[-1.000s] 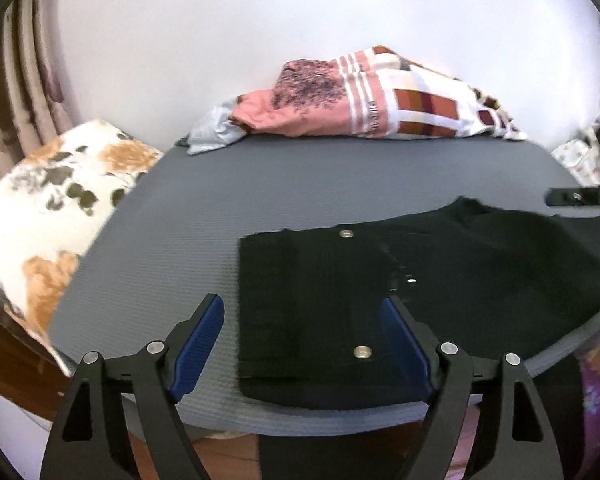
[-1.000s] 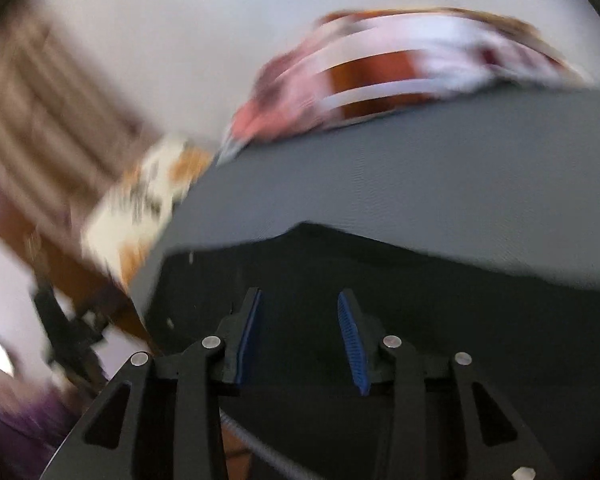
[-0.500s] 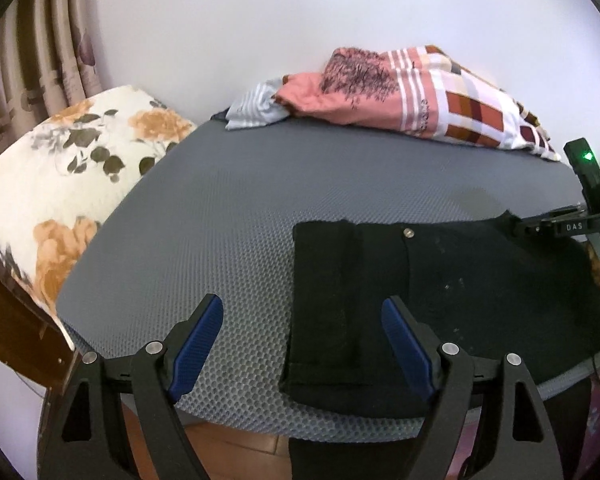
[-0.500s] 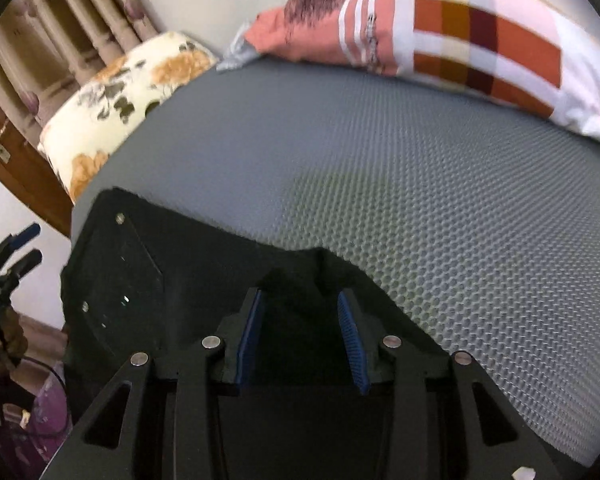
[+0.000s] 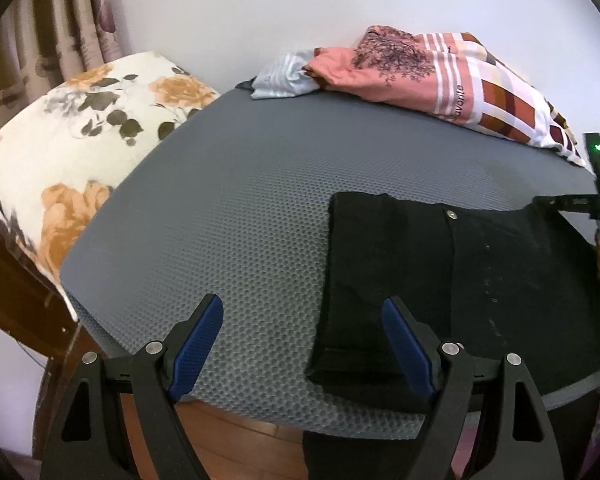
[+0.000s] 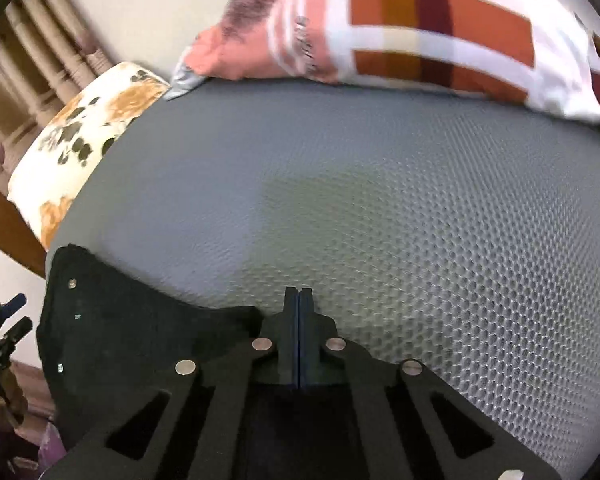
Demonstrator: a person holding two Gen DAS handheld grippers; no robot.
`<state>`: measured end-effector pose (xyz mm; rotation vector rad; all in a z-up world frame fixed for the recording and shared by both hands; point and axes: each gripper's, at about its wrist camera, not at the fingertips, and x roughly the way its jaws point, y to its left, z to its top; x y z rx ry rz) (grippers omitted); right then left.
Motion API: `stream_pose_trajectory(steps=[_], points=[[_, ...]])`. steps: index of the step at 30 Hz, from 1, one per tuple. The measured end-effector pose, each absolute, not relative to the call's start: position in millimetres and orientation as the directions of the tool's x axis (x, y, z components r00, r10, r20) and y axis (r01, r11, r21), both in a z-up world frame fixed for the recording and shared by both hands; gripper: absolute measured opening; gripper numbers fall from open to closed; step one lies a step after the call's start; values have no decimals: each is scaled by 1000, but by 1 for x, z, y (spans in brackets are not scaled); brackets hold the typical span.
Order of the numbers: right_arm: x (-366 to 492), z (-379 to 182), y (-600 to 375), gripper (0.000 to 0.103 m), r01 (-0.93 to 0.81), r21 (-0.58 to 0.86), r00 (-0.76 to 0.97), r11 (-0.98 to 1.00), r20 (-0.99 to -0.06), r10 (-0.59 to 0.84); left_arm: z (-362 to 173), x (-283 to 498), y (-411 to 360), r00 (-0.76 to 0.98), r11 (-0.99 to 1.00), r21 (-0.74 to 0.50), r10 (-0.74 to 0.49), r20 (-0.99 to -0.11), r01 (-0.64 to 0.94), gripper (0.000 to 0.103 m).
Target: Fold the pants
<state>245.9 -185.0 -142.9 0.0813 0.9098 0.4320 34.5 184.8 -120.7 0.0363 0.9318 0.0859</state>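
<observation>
Black pants point(image 5: 440, 280) lie flat on the grey mat point(image 5: 240, 208), waistband end to the left with a metal button point(image 5: 451, 214). My left gripper point(image 5: 302, 344) is open and empty, held above the mat's front edge just left of the waistband. In the right wrist view the pants point(image 6: 132, 320) lie at lower left. My right gripper point(image 6: 299, 300) is shut at the far edge of the pants; whether cloth is between its pads is hidden. It also shows at the right edge of the left wrist view point(image 5: 540, 201).
A pile of pink, striped and checked clothes point(image 5: 420, 72) lies along the mat's back edge by the white wall. A floral cushion point(image 5: 72, 132) sits left of the mat, with curtains behind. Wooden floor shows below the front edge.
My right gripper closed from open at the far edge of the pants. My left gripper shifted left, so the pants now sit more to its right.
</observation>
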Motion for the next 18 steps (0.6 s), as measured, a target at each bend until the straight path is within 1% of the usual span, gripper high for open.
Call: stream_pose_trajectory(steps=[2, 3, 5, 6, 7, 9, 10, 13, 14, 15, 16, 18], points=[[237, -133, -199, 2, -323, 337, 577, 884, -671, 466, -119, 33, 188, 595, 995, 70, 96, -798, -66, 82], [233, -127, -207, 8, -320, 374, 589, 871, -642, 492, -119, 34, 190, 593, 995, 66, 94, -800, -68, 82], [226, -116, -216, 10, -355, 412, 575, 839, -612, 543, -119, 34, 192, 582, 996, 58, 86, -809, -67, 82], [223, -112, -213, 16, -384, 378, 564, 842, -627, 538, -119, 35, 193, 570, 996, 52, 81, -818, -67, 82], [221, -111, -208, 28, -404, 342, 555, 848, -646, 524, -118, 35, 193, 565, 997, 47, 76, -822, -66, 82], [220, -112, -197, 38, -453, 284, 522, 845, -684, 510, -115, 33, 192, 566, 997, 41, 68, -822, -59, 82], [221, -115, -191, 40, -470, 270, 503, 840, -700, 507, -114, 32, 191, 566, 997, 51, 75, -821, -58, 82], [220, -124, -173, 39, -514, 209, 471, 832, -741, 478, -109, 29, 190, 561, 995, 73, 95, -823, -62, 82], [222, -128, -167, 35, -515, 188, 465, 836, -758, 457, -108, 28, 191, 561, 995, 72, 96, -822, -65, 82], [223, -132, -165, 11, -511, 175, 465, 842, -767, 442, -106, 26, 193, 563, 995, 71, 97, -821, -67, 82], [224, -131, -163, 7, -500, 185, 476, 846, -757, 448, -106, 25, 194, 563, 994, 79, 105, -819, -70, 82], [227, -128, -162, 5, -475, 173, 511, 863, -744, 430, -105, 24, 197, 564, 991, 106, 134, -815, -82, 82]])
